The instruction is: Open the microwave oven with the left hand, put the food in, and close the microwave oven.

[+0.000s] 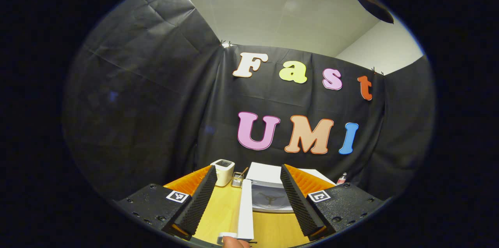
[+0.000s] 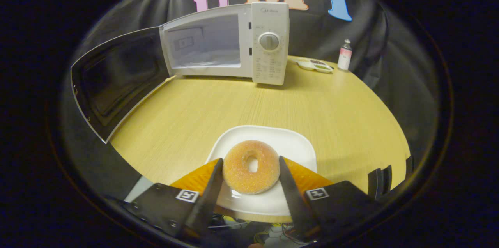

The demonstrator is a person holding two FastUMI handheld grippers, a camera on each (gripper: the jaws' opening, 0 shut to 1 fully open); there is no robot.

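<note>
While microwave door (image 2: 117, 80) hangs open, right tool (image 2: 250, 170) clamps donut (image 2: 251, 167) on plate (image 2: 296, 146), left tool (image 1: 247, 197) spread wide w/ door edge between.

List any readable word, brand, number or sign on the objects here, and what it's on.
Nothing reads clearly.
Microwave control panel: brand mark and dial markings too small.
Bottle: label blurred.
Right gripper: square coded tag, no words.
</note>
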